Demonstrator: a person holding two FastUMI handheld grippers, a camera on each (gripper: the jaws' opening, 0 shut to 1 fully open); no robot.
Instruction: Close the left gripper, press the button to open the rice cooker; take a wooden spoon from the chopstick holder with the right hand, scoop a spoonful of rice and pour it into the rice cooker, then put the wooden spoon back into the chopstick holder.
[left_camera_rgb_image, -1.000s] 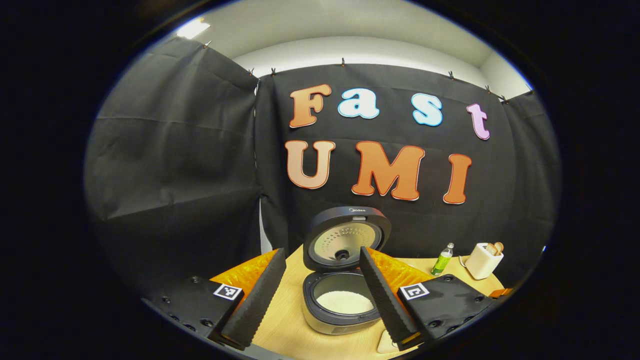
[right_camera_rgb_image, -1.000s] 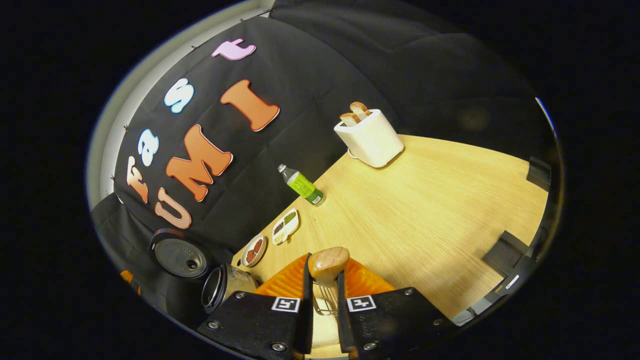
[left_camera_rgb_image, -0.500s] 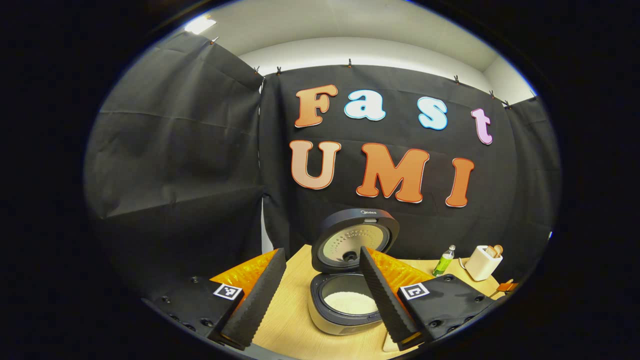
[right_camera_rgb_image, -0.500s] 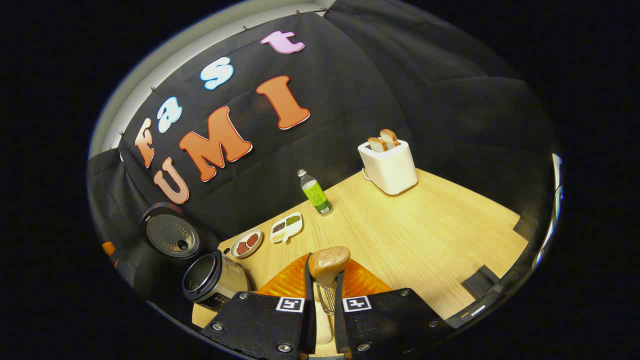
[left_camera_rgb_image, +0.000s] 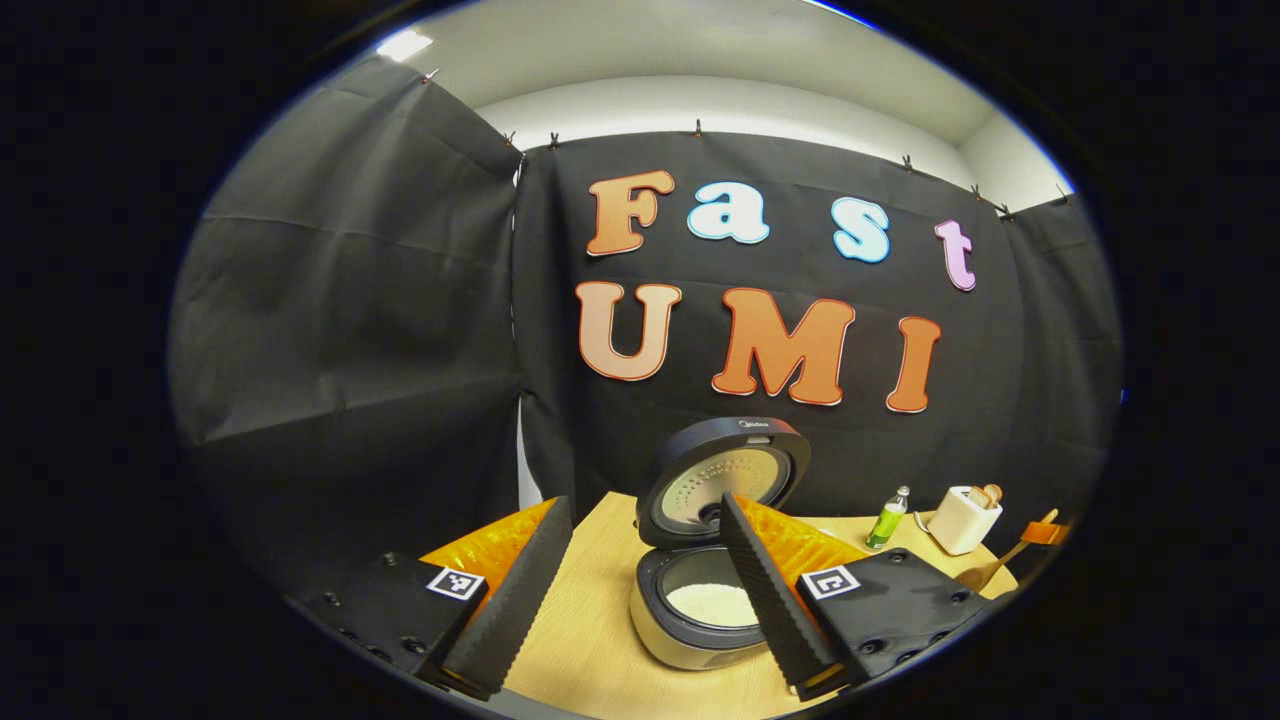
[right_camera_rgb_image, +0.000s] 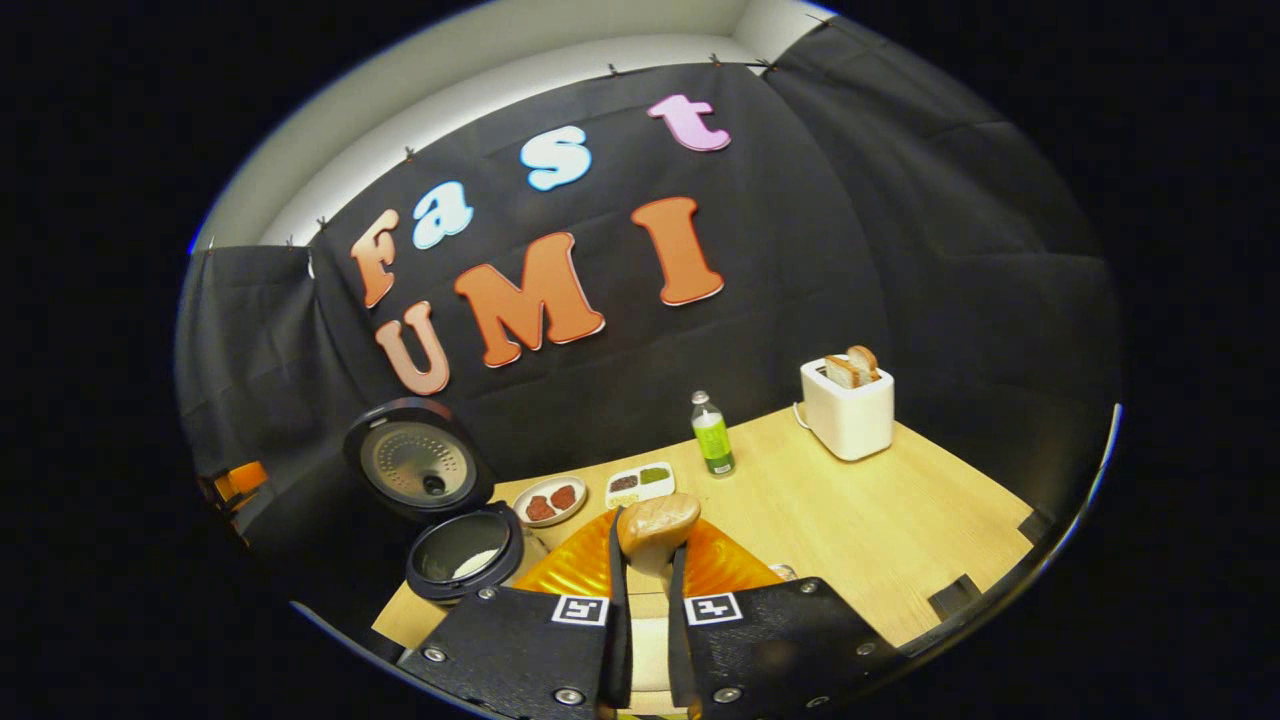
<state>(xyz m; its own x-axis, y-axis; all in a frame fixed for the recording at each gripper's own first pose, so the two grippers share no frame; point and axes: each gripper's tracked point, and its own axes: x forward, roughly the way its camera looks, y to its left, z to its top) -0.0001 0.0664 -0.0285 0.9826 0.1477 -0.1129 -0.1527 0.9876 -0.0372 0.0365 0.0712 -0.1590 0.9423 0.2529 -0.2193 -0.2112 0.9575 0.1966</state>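
Observation:
The rice cooker (left_camera_rgb_image: 700, 625) stands open on the wooden table, lid (left_camera_rgb_image: 722, 480) upright, with white rice (left_camera_rgb_image: 725, 604) in its pot. My left gripper (left_camera_rgb_image: 645, 503) is open in front of it, nothing between its fingers. My right gripper (right_camera_rgb_image: 648, 530) is shut on the wooden spoon (right_camera_rgb_image: 655, 520), whose rounded end sticks out past the fingertips. In the right gripper view the open cooker (right_camera_rgb_image: 465, 550) sits low at the left. The left gripper view shows the right gripper (left_camera_rgb_image: 1045, 532) far right, holding the spoon (left_camera_rgb_image: 985, 575) above the table.
A green bottle (right_camera_rgb_image: 712, 435) and a white toaster (right_camera_rgb_image: 848, 405) with bread stand near the back wall. A plate of red food (right_camera_rgb_image: 548, 500) and a small white divided tray (right_camera_rgb_image: 640, 483) lie between the cooker and the bottle. The table edge (right_camera_rgb_image: 960, 610) runs at the right.
The right gripper has swung level with the spoon; the wire holder seen below its fingers has dropped out of sight. It and the spoon have come into the left gripper view at right.

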